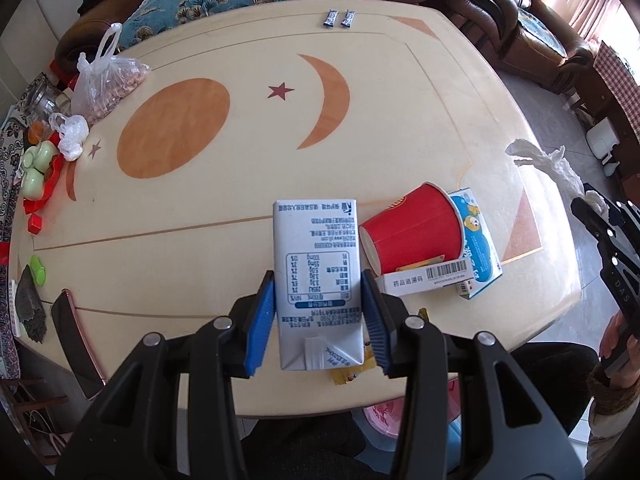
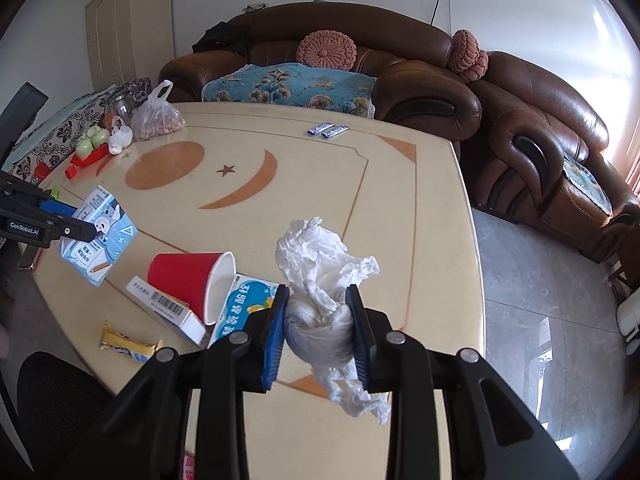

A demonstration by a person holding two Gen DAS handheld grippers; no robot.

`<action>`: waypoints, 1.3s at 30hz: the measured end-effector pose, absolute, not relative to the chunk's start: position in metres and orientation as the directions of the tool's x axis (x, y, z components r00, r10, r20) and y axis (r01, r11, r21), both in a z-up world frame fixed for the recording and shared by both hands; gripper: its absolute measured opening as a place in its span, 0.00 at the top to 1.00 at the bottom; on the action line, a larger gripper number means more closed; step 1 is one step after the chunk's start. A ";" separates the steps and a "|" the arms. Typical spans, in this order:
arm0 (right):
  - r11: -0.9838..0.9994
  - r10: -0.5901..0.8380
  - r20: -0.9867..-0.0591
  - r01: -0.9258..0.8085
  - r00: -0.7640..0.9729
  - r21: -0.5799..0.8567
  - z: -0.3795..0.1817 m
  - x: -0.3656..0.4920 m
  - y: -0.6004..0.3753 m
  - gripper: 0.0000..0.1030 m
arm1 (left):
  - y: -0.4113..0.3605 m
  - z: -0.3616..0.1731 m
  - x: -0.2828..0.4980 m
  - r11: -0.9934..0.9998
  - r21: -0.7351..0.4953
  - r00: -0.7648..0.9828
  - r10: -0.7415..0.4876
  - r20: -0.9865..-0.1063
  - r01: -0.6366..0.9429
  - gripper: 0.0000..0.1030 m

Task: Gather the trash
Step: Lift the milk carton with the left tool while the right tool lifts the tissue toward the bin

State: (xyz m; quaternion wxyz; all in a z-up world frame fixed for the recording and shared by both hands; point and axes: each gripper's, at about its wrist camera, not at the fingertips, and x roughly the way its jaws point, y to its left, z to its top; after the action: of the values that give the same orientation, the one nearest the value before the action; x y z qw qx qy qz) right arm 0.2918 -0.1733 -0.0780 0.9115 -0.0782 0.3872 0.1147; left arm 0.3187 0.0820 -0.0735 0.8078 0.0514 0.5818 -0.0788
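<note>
Left gripper [image 1: 319, 312]: blue pads clamped on either side of a white milk carton [image 1: 316, 280], which is held off the table with its folded end toward the camera and the nutrition panel facing up. From the right wrist view the same carton [image 2: 96, 246] hangs above the near left part of the table, its blue cartoon face showing. Right gripper [image 2: 318, 334]: closed on a crumpled white tissue wad [image 2: 320, 280], knotted part pinched between the pads, loose ends sticking out above and below; it is held over the table's near right edge. On the beige inlaid table [image 1: 400, 120], just right of the carton, a red paper cup [image 1: 416, 236] lies on its side, mouth toward the right, resting on a blue-and-white medicine box [image 1: 478, 240] and touching a white barcode box [image 1: 424, 280]. A yellow snack wrapper [image 2: 130, 346] lies near the front edge, close to these. Far side: two small blue-and-white sachets [image 1: 339, 19] side by side near the sofa edge. Left end: clear plastic bag of nuts [image 1: 106, 84], a small white bag [image 1: 73, 136], a glass jar [image 1: 40, 100], green items on a red tray [image 1: 38, 168]. Brown leather sofa [image 2: 400, 80] beyond the table.
</note>
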 end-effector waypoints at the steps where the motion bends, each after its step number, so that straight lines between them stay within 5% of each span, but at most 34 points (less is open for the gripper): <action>1: 0.959 0.156 -0.721 -0.278 0.675 -0.052 -0.072 0.285 -0.172 0.72 | 0.081 -0.068 0.313 0.981 -0.006 0.320 -0.068 -0.945 0.193 0.59; 15: 0.941 0.186 -0.688 -0.328 0.701 -0.080 -0.017 0.184 -0.148 0.72 | 0.065 -0.028 0.218 0.965 0.021 0.403 -0.088 -0.911 0.260 0.59; 39: 0.923 0.219 -0.714 -0.378 0.665 -0.069 -0.024 0.079 -0.133 0.72 | 0.035 -0.062 0.124 0.939 -0.021 0.350 -0.149 -0.925 0.343 0.59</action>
State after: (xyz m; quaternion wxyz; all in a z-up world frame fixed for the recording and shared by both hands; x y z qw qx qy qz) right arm 0.0792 -0.1326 -0.0237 0.9062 -0.1060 0.3747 0.1648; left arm 0.1237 0.0351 -0.0619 0.8169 0.0886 0.5497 -0.1505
